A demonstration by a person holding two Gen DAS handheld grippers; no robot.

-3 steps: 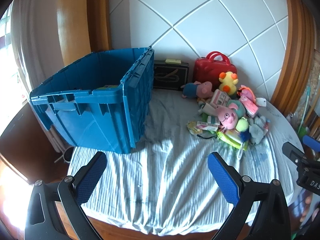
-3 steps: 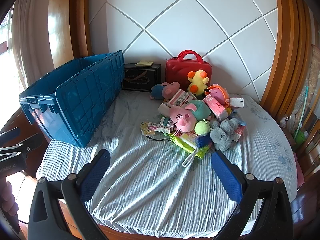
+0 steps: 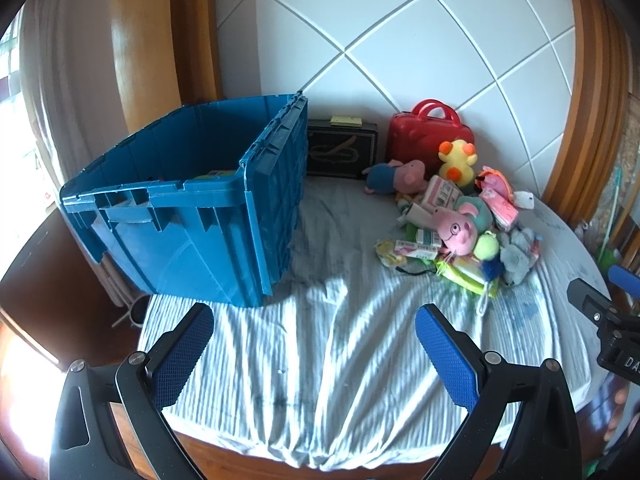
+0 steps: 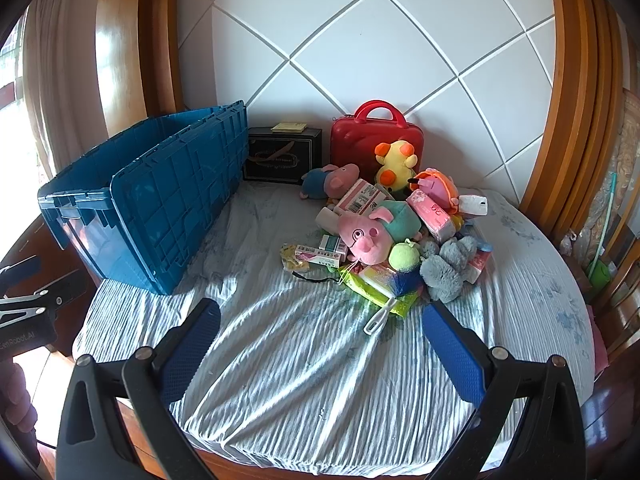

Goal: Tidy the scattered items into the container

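Blue crate (image 3: pixel 192 216) sitting at left end of striped cloth (image 3: pixel 320 340), open-topped. Toy pile (image 4: pixel 384 240) lying well right of crate, beyond both grippers' fingertips. Left gripper (image 3: pixel 314 344) hovering just in front of crate, fingers spread wide, empty. Right gripper (image 4: pixel 320 344) hovering near pile, gaping, holding nothing

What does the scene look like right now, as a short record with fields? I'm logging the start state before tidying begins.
container: blue crate, open top, on the table's left side
surface: table under a striped cloth
pile: plush toys, packets and boxes heaped right of the crate, pink pig plush in the middle
behind pile: red case, black box
left tongs: open, empty
right tongs: open, empty
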